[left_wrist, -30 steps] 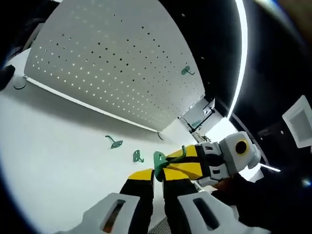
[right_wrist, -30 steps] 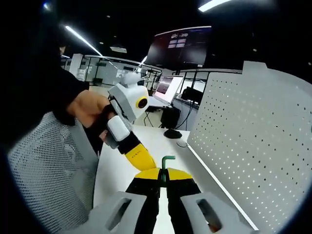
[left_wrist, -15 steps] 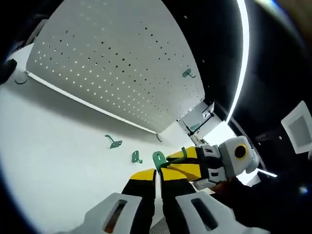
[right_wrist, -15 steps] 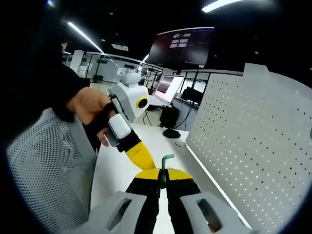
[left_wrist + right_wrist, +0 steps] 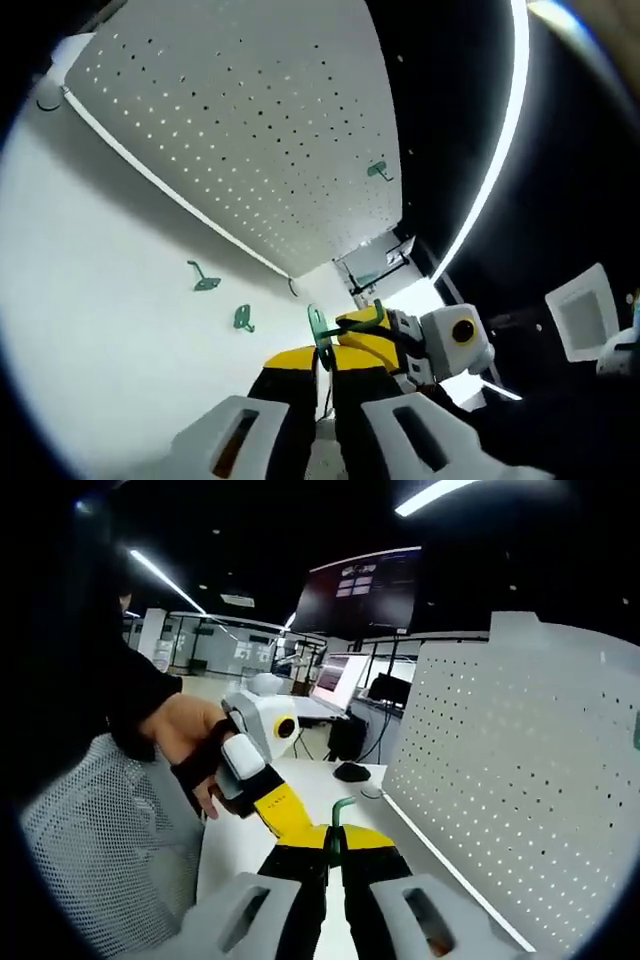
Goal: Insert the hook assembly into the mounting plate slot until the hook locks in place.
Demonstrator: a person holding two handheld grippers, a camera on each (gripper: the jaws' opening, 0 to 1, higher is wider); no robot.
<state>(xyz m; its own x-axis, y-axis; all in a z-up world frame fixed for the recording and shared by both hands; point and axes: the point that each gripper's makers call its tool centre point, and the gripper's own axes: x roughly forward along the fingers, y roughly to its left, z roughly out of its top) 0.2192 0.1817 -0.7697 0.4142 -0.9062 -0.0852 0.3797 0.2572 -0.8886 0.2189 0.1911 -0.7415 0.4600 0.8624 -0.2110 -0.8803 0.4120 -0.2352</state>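
A small green hook assembly [image 5: 318, 326] is held above the white table, its flat plate standing between my left gripper's [image 5: 320, 352] yellow jaw tips, which are shut on it. My right gripper [image 5: 352, 326] comes in from the right and pinches the same piece. In the right gripper view the hook's bent green rod [image 5: 340, 814] rises from my right gripper [image 5: 335, 834], shut on it, and my left gripper [image 5: 300, 826] meets it from the left. The white perforated mounting plate [image 5: 250, 120] stands beyond, also at the right [image 5: 520, 770]. One green hook [image 5: 378, 171] hangs on it.
Two loose green hooks [image 5: 205, 281] [image 5: 243, 318] lie on the white table [image 5: 100, 330] below the plate's edge. A person's hand [image 5: 180, 725] grips the left gripper. A mesh chair back [image 5: 100, 830] is at left; a black mouse [image 5: 353, 771] and monitors [image 5: 365, 590] sit behind.
Both views have shifted with the hands. The two grippers stay shut on the hook together. In the right gripper view the left gripper now sits slightly lower and nearer.
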